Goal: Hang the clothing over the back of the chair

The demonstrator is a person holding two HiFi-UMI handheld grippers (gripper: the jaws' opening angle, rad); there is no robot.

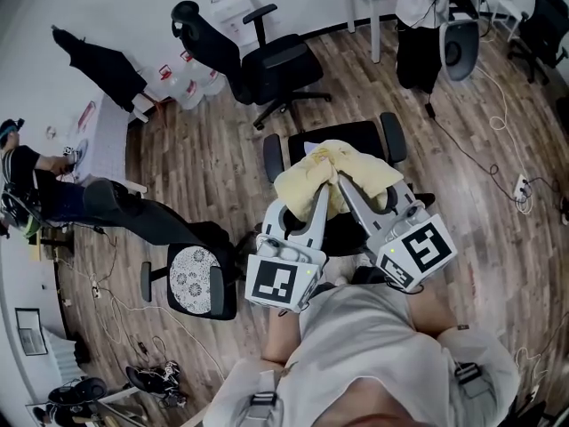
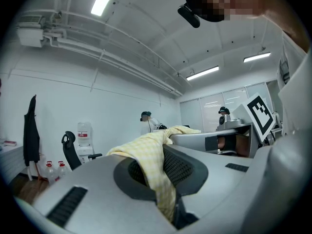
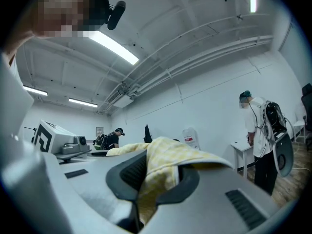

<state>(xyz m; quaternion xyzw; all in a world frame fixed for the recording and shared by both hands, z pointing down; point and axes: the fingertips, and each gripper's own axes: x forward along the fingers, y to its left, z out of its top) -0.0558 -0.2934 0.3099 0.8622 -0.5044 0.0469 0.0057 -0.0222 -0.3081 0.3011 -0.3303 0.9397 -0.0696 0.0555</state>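
A pale yellow checked garment (image 1: 333, 178) hangs bunched between my two grippers, above the black office chair (image 1: 342, 140) just in front of me. My left gripper (image 1: 318, 194) is shut on one part of the cloth, which runs down between its jaws (image 2: 156, 174). My right gripper (image 1: 341, 183) is shut on another part, and the fabric drapes over its jaws (image 3: 163, 167). Both grippers point level, their tips close together. The chair's backrest is mostly hidden under the garment and the grippers.
A second black chair (image 1: 258, 60) stands further off, with water jugs (image 1: 187, 83) by the wall. A chair with a patterned seat (image 1: 191, 278) is at my left, beside a seated person's legs (image 1: 116, 207). A standing person (image 1: 418, 25) is by a white desk at the right.
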